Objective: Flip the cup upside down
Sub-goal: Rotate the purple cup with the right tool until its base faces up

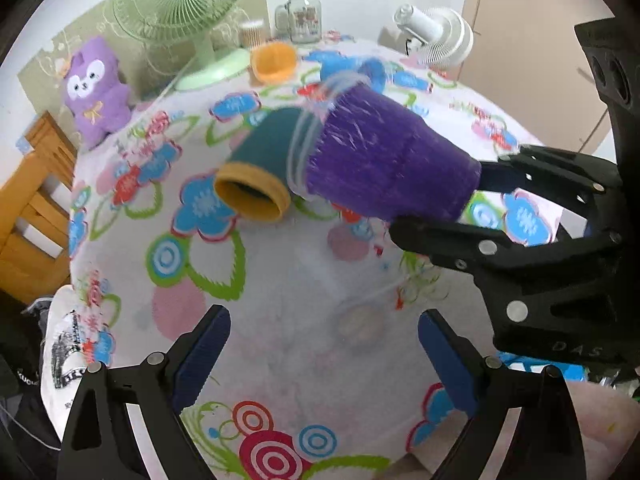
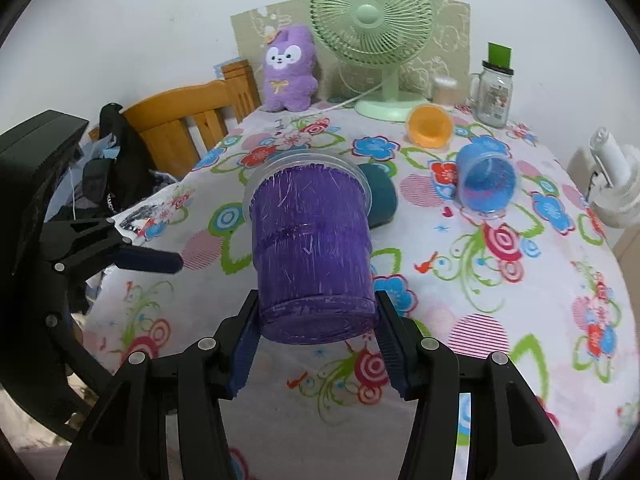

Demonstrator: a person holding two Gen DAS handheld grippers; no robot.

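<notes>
A table covered in a white cloth (image 2: 472, 292) printed with blue, red and green flowers fills both views, with a wooden chair (image 2: 188, 116) at its far left edge. At the back stands a pale green desk fan (image 2: 372, 36), and beside it a purple plush toy (image 2: 290, 70) leans against the wall; a white clip fan (image 2: 612, 184) sits at the right edge. The left gripper (image 1: 324, 354) hovers low over bare cloth with its blue-padded fingers spread wide and nothing between them. The right gripper (image 2: 316, 344) is clamped on the base of a purple plastic cup (image 2: 312, 248), one blue pad pressing each side, and the cup is lifted clear of the table, lying roughly level with its clear-rimmed mouth pointing away from the gripper toward the fans. Just behind it on the cloth lies a teal cup (image 1: 260, 168) on its side, its yellow-rimmed mouth facing the left gripper's camera. Farther right a blue cup (image 2: 486, 180) lies tipped over, and near the green fan's base an orange cup (image 2: 430, 126) also lies on its side. A glass mason jar mug (image 2: 494, 94) with a green lid stands at the back, next to a small container (image 2: 444, 88) whose contents are too blurred to make out.
</notes>
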